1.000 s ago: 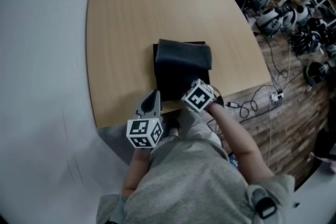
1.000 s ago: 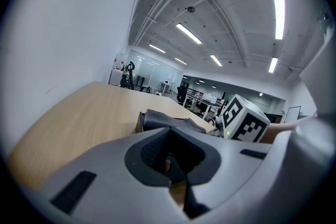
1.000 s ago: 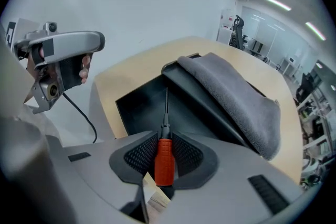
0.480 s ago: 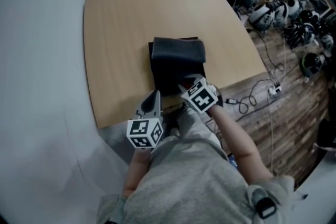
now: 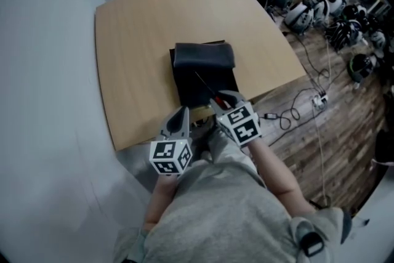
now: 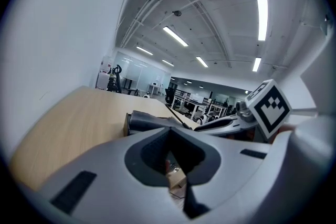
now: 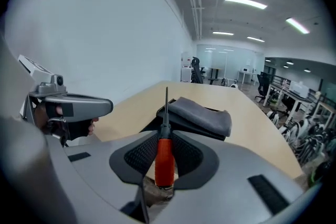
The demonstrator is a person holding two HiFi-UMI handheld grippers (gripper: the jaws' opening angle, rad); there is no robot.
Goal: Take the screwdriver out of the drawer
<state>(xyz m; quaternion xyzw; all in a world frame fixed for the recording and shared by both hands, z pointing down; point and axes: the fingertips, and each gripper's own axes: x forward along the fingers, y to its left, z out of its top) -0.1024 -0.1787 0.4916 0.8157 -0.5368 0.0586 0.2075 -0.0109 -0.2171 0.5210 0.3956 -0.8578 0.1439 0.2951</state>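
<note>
Risen clear of the black drawer [image 5: 188, 89] since a second ago, right gripper [image 5: 223, 99] clamps the red-handled screwdriver [image 7: 164, 157] by its handle, shaft pointing 11 o'clock over the drawer; left gripper [image 5: 178, 123], jaws together and empty, waits at its 8 o'clock.

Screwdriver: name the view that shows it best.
Right gripper view: the screwdriver fills the centre, orange handle clamped between the jaws, shaft whole. Head view shows it small; left gripper view, only a thin piece of shaft.
</note>
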